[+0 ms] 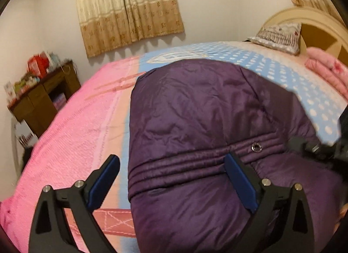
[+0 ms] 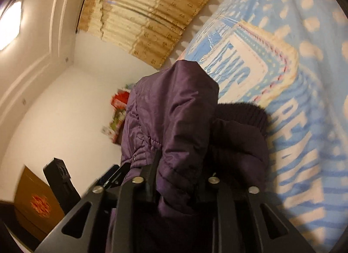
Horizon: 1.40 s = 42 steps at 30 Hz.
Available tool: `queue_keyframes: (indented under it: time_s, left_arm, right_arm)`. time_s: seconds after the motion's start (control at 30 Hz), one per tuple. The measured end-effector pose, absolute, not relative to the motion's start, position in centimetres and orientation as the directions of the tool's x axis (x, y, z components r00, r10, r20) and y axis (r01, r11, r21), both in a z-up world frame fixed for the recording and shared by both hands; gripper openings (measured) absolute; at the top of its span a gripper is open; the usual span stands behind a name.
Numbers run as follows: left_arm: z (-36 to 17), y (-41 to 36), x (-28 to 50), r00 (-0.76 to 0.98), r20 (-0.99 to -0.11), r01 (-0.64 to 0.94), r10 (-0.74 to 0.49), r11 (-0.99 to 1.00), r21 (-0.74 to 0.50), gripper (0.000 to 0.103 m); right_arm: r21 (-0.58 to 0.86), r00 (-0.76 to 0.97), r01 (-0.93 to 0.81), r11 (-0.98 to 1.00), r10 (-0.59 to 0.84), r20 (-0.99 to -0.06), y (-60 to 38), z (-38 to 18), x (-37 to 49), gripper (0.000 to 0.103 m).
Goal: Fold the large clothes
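A purple padded jacket lies spread on the bed, with a stitched waistband and a metal snap. My left gripper hovers open over its left edge. One blue-padded finger stands over the bedspread and the other over the waistband, with nothing pinched. In the right wrist view my right gripper is shut on a bunched fold of the jacket. The fold rises off the bed beside a dark knit cuff. Part of my right gripper shows at the right edge of the left wrist view.
The bedspread is pink on the left and blue with dots on the right. A pillow, a pink quilt and the headboard lie at the far right. A cluttered wooden desk stands by the left wall under curtains.
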<state>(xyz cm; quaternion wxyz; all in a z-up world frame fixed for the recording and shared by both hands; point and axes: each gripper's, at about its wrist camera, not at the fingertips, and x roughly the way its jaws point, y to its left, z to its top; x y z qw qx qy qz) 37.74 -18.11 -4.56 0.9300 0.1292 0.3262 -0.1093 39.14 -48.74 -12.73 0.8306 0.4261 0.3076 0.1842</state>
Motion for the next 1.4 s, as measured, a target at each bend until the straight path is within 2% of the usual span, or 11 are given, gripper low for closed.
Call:
queue_keyframes:
  time_s: [0.03, 0.2, 0.33, 0.5, 0.6, 0.8, 0.9, 1.0, 1.1, 1.3, 1.4]
  left_arm:
    - [-4.5, -18.3, 37.4, 0.774, -0.625, 0.283, -0.106, 0.940, 0.192, 0.101]
    - [-4.8, -18.9, 37.5, 0.788, -0.611, 0.259, -0.073, 0.940, 0.221, 0.101]
    - [-4.9, -19.7, 36.9, 0.811, -0.584, 0.228, -0.026, 0.933, 0.277, 0.101]
    - [-5.1, -19.4, 36.9, 0.810, -0.586, 0.222, -0.027, 0.939, 0.263, 0.101]
    - [-5.4, -19.9, 36.7, 0.821, -0.571, 0.212, -0.010, 0.934, 0.289, 0.101]
    - [-5.6, -19.7, 36.8, 0.821, -0.570, 0.219, -0.034, 0.941, 0.259, 0.101]
    - [-5.7, -19.3, 37.0, 0.816, -0.577, 0.220, -0.048, 0.947, 0.233, 0.101]
    - [-5.7, -19.1, 37.2, 0.809, -0.585, 0.224, -0.056, 0.950, 0.219, 0.101]
    - [-5.7, -19.5, 37.2, 0.810, -0.585, 0.223, -0.052, 0.948, 0.225, 0.101]
    - [-5.8, -19.5, 37.3, 0.802, -0.595, 0.224, -0.054, 0.950, 0.217, 0.101]
    - [-5.9, -19.7, 37.5, 0.796, -0.602, 0.225, -0.058, 0.952, 0.206, 0.101]
  right_arm:
    - [0.797, 0.752, -0.031, 0.603, 0.540, -0.379, -49.1, -11.8, 38.4, 0.038]
    - [0.661, 0.833, -0.005, 0.750, 0.369, -0.412, -49.6, -6.5, 31.3, 0.038]
    - [0.490, 0.836, -0.076, 0.869, 0.323, -0.443, -44.9, -2.9, 28.8, 0.028]
    - [0.477, 0.792, 0.015, 0.879, 0.281, -0.541, -42.6, -6.0, 32.4, 0.027]
    - [0.473, 0.818, 0.033, 0.880, 0.248, -0.519, -42.4, -8.6, 31.9, 0.026]
    - [0.493, 0.804, 0.016, 0.870, 0.282, -0.524, -43.0, -8.8, 32.1, 0.026]
    - [0.488, 0.751, 0.036, 0.872, 0.298, -0.589, -43.5, -6.7, 33.1, 0.026]
    - [0.457, 0.801, 0.017, 0.889, 0.261, -0.538, -43.7, -2.4, 34.1, 0.026]
    - [0.459, 0.782, 0.025, 0.888, 0.269, -0.563, -43.3, -0.6, 38.1, 0.026]
    - [0.356, 0.605, 0.145, 0.923, 0.202, -0.770, -41.9, -7.6, 47.6, 0.026]
    - [0.363, 0.613, 0.147, 0.920, 0.203, -0.763, -42.3, -8.8, 48.1, 0.026]
